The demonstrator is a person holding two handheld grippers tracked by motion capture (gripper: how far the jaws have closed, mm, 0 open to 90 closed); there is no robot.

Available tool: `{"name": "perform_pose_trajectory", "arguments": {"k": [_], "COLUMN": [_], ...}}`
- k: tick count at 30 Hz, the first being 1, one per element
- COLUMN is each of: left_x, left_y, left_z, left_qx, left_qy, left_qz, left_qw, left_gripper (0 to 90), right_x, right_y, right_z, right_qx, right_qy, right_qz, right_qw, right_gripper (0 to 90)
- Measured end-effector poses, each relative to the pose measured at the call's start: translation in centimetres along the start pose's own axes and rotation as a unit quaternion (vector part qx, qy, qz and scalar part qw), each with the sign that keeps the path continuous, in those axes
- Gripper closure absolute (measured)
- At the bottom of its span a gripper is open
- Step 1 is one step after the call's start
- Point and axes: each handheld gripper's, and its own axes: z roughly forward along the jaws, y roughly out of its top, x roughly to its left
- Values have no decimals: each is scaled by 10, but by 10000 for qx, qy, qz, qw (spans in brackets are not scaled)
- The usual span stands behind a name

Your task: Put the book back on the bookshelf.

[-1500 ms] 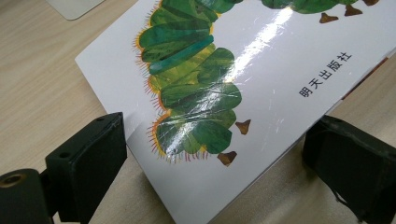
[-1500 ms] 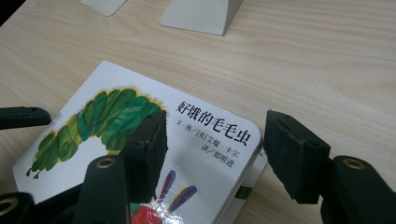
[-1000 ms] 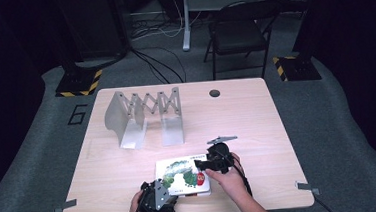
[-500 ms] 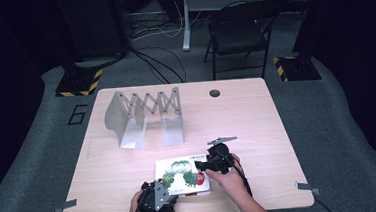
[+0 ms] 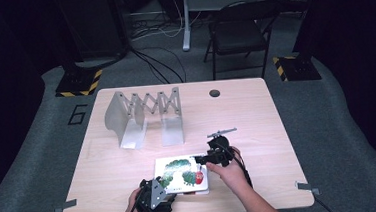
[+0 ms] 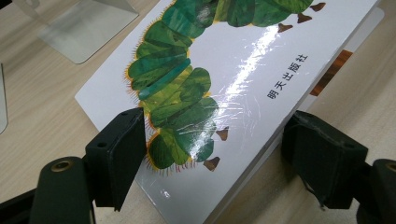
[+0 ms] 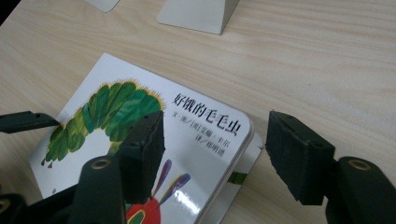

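1. Left gripper (image 6: 212, 154): jaws astride the near corner of the glossy white board book with the green caterpillar cover (image 6: 219, 93). One pad sits over the cover, the other just off the book's edge. Corner looks raised off the table; can't tell whether the pads press on it.
2. Right gripper (image 7: 215, 154): jaws have just been opening. They now stand apart over the book's (image 7: 140, 140) far right corner, one pad above the cover, the other over bare table. Not clamped.
3. High view: left gripper (image 5: 155, 197) at the book's (image 5: 181, 174) 7 o'clock corner, right gripper (image 5: 214, 156) at its 2 o'clock corner, a hand behind each.
4. A second thin white book lies under the first, edge showing at 4 o'clock in the right gripper view (image 7: 240, 179).
5. Book sits at 6 o'clock on the light wooden table (image 5: 256, 111), near the front edge.
6. Grey metal accordion book rack (image 5: 146, 116) at the book's 11 o'clock, well apart.
7. Round dark grommet hole (image 5: 214, 92) at table's 12 o'clock; dark folding chair (image 5: 238, 32) beyond.
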Motion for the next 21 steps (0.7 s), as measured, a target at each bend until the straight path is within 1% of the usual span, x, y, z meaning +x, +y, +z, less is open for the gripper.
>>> {"name": "perform_pose_trajectory", "arguments": {"k": [2,3,4,5,6,7,8,9,10,13,14,15,16,18,20,21], "left_x": [0,0,0,1,0,0,0,0,0,-1,0,0,0,0,0,0], "left_y": [0,0,0,0,0,0,0,0,0,0,0,0,0,0,0,0], "left_z": [0,0,0,0,0,0,0,0,1,1,1,1,1,1,2,2], "left_qx": [-13,-11,-11,14,-13,-6,-14,-16,-16,-29,-13,-26,-34,-51,-53,-51], "left_qy": [0,1,2,4,0,4,3,7,65,94,30,36,26,27,31,34], "left_qz": [4,0,-2,24,1,-3,3,0,-19,-18,-5,-2,12,7,11,14], "left_qw": [10000,10000,10000,10000,10000,10000,10000,10000,10000,9999,10000,10000,10000,10000,10000,10000], "left_gripper": [223,223,223,223,223,223,223,223,223,223,223,223,223,223,222,222], "right_x": [-4,-6,-6,-8,-9,-8,-10,-11,-11,-12,-12,-11,-12,-11,-11,-10], "right_y": [5,6,7,7,7,7,7,8,8,7,7,7,6,6,6,6], "right_z": [5,7,9,12,14,15,17,18,19,21,22,23,24,25,26,27], "right_qx": [20,32,66,77,109,169,178,185,196,179,225,246,225,268,291,319], "right_qy": [58,18,-12,-37,-44,-34,-26,21,58,120,147,168,181,203,218,245], "right_qz": [41,32,78,-11,2,137,71,90,129,165,223,242,192,261,251,293], "right_qw": [10000,10000,9999,10000,9999,9998,9998,9998,9997,9996,9994,9993,9994,9991,9990,9988], "right_gripper": [359,360,358,353,351,348,341,339,337,331,329,327,326,323,317,315]}}
